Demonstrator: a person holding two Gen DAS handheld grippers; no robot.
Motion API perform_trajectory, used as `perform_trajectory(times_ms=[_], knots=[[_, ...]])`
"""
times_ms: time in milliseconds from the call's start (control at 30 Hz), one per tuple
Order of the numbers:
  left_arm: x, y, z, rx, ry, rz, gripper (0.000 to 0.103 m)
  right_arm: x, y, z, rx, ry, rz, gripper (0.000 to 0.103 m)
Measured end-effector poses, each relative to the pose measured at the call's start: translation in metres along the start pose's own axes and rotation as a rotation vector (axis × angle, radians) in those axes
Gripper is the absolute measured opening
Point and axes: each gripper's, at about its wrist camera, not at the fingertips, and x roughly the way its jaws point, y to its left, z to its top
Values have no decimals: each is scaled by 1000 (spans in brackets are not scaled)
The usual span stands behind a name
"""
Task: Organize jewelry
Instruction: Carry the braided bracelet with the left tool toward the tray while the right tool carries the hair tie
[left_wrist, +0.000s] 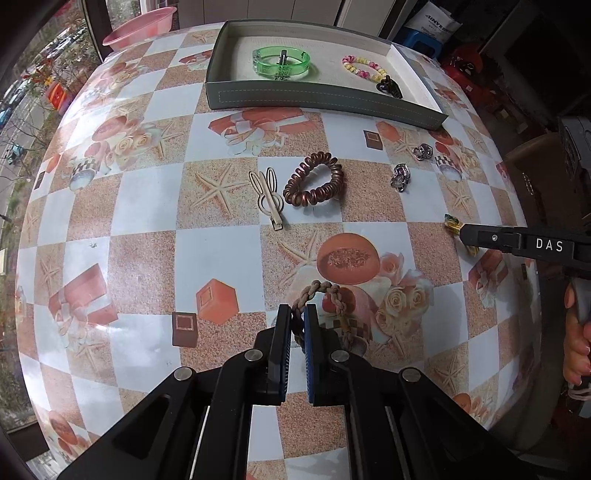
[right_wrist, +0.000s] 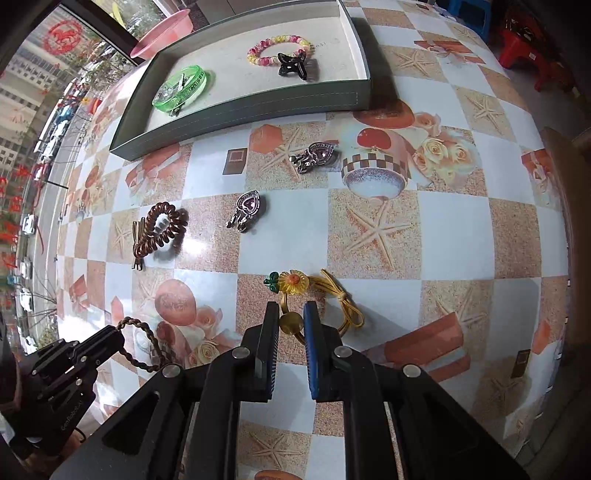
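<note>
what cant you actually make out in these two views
- Left wrist: yellow flower hair tie, mostly behind the right gripper.
- Right wrist: cream rabbit-shaped clip, largely under the brown spiral hair tie.
- Both: print on the green translucent bangle, too small.
- Left wrist: braided rope hair tie, lower part behind the left gripper.

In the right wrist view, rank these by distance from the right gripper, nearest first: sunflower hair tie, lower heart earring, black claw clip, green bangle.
From the right gripper:
1. Sunflower hair tie, at its fingertips.
2. Lower heart earring, on the table, ahead and slightly left.
3. Black claw clip, in the tray's right part.
4. Green bangle, in the tray's left part; close to the clip's distance.
</note>
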Motion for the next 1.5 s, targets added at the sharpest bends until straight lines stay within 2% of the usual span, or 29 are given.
perform_trajectory(times_ms=[267,567,833,1100,1500], knots=[[-24,-2,15,25,-43,-27,20,-24,5,-6,43,-24,41,14],[-40,-2,50,27,-95,-31,20,-43,1,18,69,-60,72,14],[-52,0,91,32,-161,-13,20,-61,3,58,52,-110,79,14],[-47,6,138,10,-211,20,20,-68,9,110,0,-155,76,14],[-8,1,209,-30,-221,48,20,-45,4,181,0,-174,75,14]])
